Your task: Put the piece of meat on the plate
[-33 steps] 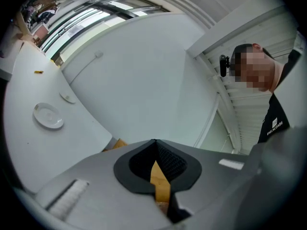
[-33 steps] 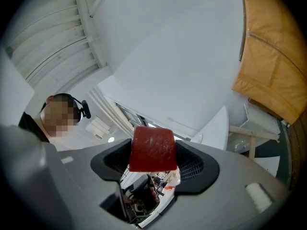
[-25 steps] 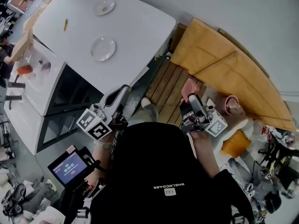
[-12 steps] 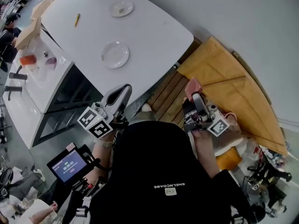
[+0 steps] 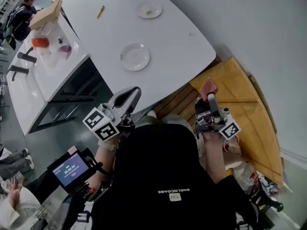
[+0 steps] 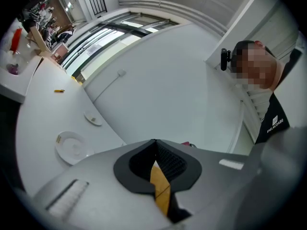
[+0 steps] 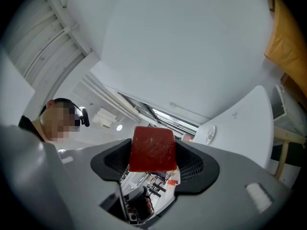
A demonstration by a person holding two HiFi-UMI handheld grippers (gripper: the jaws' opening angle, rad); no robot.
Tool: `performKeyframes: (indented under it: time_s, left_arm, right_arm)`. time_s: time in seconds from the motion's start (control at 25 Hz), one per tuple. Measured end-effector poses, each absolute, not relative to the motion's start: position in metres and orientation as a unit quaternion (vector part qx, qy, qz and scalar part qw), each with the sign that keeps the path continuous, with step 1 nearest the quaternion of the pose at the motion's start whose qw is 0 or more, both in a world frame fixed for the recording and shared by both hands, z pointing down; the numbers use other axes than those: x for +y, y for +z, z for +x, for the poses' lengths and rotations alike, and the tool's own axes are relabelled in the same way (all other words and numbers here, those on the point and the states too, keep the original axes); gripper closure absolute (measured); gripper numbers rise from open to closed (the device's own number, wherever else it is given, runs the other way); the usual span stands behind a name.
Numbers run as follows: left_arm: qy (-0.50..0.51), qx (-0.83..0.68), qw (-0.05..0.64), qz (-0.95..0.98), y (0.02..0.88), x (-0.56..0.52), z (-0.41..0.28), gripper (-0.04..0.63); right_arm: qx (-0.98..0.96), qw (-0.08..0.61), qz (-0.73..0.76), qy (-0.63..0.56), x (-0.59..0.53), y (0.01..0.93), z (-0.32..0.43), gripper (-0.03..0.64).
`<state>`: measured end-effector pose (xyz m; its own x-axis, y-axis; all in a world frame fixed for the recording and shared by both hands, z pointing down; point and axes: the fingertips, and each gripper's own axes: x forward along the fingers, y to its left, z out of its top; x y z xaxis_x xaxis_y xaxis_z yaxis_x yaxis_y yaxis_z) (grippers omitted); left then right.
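The piece of meat is a flat red slab. It stands between the jaws of my right gripper, which is shut on it, beyond the table's right edge over a yellow board. In the right gripper view the meat fills the gap in that gripper. An empty white plate lies on the white table. My left gripper is shut and empty, at the table's near edge short of the plate. In the left gripper view the left gripper has the plate to its lower left.
A second plate with a small scrap on it and a yellow pencil lie farther along the table. A white counter at left carries a red bottle and a cardboard box. A screen device sits at lower left.
The table and plates have slid right and nearer in the head view. My right gripper has carried the meat from over the wooden slats toward the table's edge. The left gripper shifted slightly right.
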<state>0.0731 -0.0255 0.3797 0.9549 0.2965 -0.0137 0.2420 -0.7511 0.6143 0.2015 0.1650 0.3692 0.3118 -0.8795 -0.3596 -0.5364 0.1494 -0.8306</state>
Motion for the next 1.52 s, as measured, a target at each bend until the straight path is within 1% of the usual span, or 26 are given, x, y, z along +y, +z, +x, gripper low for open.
performKeyframes:
  time_s: [0.36,0.56,0.76,1.0,1.28,1.52]
  left_arm:
    - [0.037,0.071,0.32,0.944,0.395,-0.06,0.067,0.557]
    - [0.016,0.012,0.32,0.947,0.386,-0.058,0.062,0.545]
    - [0.005,-0.031,0.322,0.946,0.387,-0.087,0.057,0.535]
    - [-0.007,-0.101,0.308,0.946,0.379,-0.079,0.059,0.502]
    - [-0.013,-0.157,0.306,0.939,0.385,-0.109,0.049,0.469]
    - [-0.01,-0.206,0.288,0.935,0.369,-0.061,0.046,0.436]
  right_arm:
    - [0.604,0.494,-0.591,-0.206,0.105,0.377,0.244,0.33]
    - [0.642,0.474,-0.557,-0.23,0.085,0.367,0.262,0.33]
    - [0.674,0.445,-0.533,-0.252,0.029,0.366,0.271,0.33]
    - [0.717,0.404,-0.492,-0.283,-0.001,0.361,0.285,0.33]
    - [0.76,0.339,-0.459,-0.311,-0.075,0.37,0.27,0.33]
    - [0.791,0.29,-0.433,-0.321,-0.067,0.371,0.261,0.33]
